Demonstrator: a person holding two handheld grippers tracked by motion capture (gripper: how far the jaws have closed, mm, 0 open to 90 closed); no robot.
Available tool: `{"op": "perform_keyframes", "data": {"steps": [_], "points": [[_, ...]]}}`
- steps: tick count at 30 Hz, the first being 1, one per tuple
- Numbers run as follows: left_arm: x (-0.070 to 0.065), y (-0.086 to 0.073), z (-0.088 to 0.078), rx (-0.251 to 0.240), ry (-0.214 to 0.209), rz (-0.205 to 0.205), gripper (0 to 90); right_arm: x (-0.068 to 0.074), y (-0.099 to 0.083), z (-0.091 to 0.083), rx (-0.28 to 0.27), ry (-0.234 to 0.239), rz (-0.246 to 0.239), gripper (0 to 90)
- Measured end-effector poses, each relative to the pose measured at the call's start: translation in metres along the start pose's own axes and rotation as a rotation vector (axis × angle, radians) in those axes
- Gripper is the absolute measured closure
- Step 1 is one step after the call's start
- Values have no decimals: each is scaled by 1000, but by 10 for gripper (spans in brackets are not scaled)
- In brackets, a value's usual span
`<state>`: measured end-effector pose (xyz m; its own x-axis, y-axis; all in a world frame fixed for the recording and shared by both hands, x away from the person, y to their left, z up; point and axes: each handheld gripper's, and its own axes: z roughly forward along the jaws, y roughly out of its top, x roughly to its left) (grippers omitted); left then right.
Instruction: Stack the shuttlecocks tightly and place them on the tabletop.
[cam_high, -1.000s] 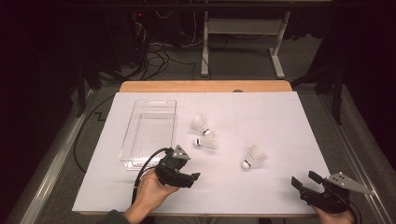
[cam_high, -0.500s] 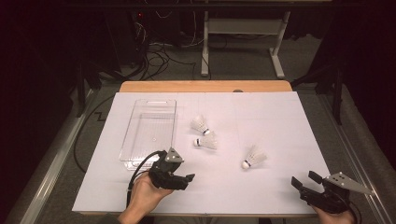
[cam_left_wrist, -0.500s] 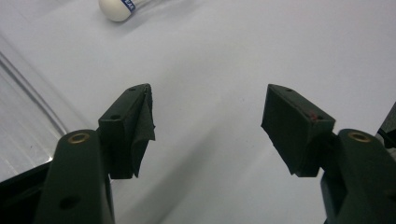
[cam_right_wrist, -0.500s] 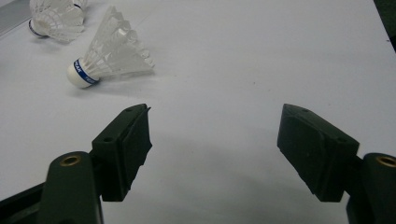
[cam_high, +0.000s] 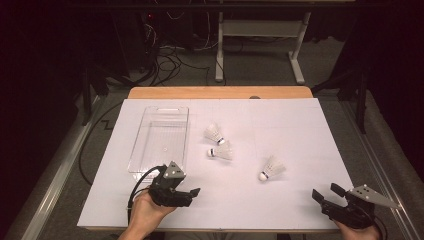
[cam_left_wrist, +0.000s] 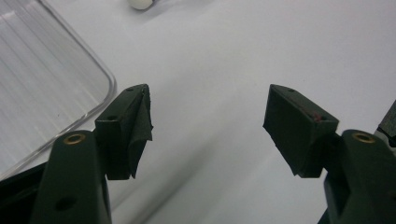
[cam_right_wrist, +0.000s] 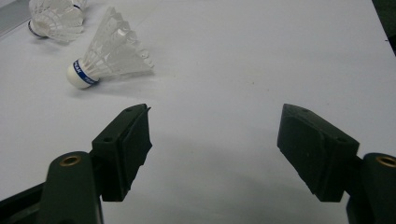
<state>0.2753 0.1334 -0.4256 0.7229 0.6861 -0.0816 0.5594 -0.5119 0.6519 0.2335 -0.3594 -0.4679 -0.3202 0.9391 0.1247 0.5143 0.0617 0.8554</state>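
Two hand-held grippers, both wide apart, holding nothing. I note the left hand-held gripper (cam_high: 192, 192) just beside the clear tray (cam_high: 150, 165), the right hand-held gripper (cam_high: 325, 192) near the bench's (cam_high: 300, 130) front edge. Three shuttlecocks (cam_high: 270, 168) lie mid-bench, open sheet around them.

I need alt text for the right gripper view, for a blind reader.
The right gripper holds its two black jaws wide open over a white table. A white shuttlecock with a blue band lies on its side ahead, another shuttlecock behind it.
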Motion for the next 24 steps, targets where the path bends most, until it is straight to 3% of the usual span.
{"op": "perform_keyframes", "data": {"steps": [24], "points": [[11, -28, -20, -42, 19, -55, 336, 0, 0, 0, 3, -2, -2, 260]]}}
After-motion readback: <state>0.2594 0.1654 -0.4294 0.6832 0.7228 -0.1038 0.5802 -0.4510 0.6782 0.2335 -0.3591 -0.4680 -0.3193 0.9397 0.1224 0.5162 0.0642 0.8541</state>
